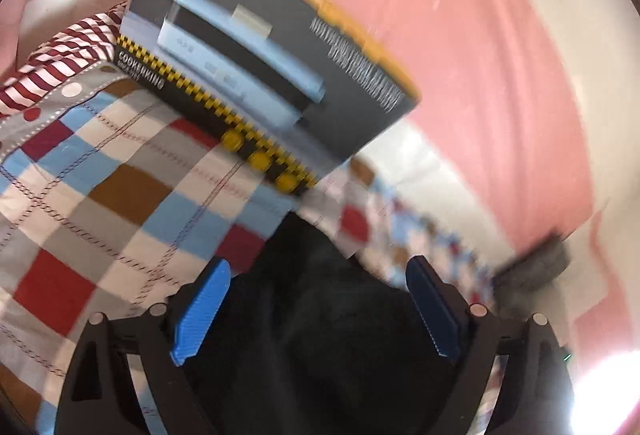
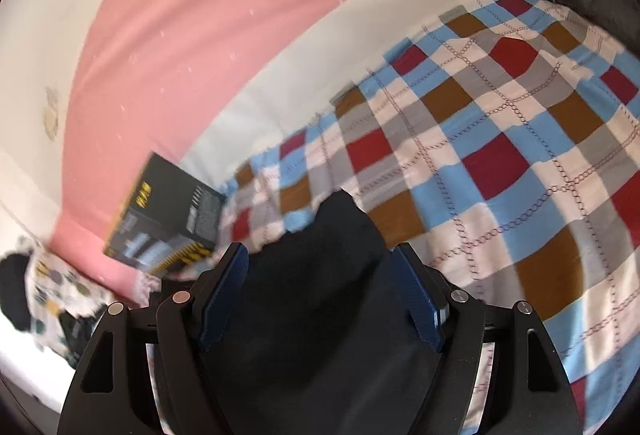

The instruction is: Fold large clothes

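Black garment (image 1: 320,315) lies on the checked bed cover (image 1: 100,195), its long axis running toward 12 o'clock between both spread, released tools (image 1: 318,311) (image 2: 320,299). Box (image 1: 256,51) at 11 o'clock reads "COOKERKING".

A garment (image 1: 320,315) is lying on the quilt (image 1: 100,195), reaching up between the 2 fingers of the left gripper (image 1: 316,309) and likewise between those of the right gripper (image 2: 320,299). A box (image 1: 260,67) is sitting on the quilt beyond the garment, leaning back toward the curtain (image 1: 460,35). A pillow (image 1: 60,63) is lying left of the box.
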Demonstrator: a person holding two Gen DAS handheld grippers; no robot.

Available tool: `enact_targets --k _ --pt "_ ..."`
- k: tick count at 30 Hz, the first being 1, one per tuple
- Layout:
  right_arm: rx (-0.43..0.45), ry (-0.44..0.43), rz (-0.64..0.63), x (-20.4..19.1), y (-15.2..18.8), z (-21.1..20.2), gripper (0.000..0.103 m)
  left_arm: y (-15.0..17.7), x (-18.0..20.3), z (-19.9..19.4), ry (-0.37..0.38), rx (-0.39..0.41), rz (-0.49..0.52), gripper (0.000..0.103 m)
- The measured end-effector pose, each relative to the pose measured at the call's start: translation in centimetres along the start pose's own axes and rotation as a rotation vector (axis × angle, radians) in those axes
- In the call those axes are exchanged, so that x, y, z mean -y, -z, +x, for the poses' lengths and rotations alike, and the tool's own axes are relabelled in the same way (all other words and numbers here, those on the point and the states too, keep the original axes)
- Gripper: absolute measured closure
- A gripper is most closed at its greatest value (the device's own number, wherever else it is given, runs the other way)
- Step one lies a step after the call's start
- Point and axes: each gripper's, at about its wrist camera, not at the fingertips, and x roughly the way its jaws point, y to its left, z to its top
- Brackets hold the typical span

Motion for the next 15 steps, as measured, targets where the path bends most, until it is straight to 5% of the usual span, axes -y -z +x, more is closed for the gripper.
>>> enact_targets --k 6,8,10,11,15 --pt "-0.112 0.082 -0.044 0.8 1.4 4.6 0.028 3.2 -1.5 5.9 -0.100 -0.161 0.058 0.014" --pt "-0.145 0.107 -0.069 0.8 1.6 6.0 0.029 3.7 -1.3 8.0 -0.117 -0.223 0.095 0.037" --pt "-0.152 0.135 -0.099 0.4 1.5 6.7 0.052 4.1 -0.6 8.8 -0.147 -0.223 0.157 0.054" --pt "-0.131 0.181 -0.124 0.0 1.3 6.8 0.081 4.2 -0.1 8.6 -0.162 -0.200 0.192 0.072" --pt "-0.065 0.234 -0.184 -0.6 0.6 6.2 0.089 2.7 1.2 6.6 -0.151 -0.074 0.239 0.084"
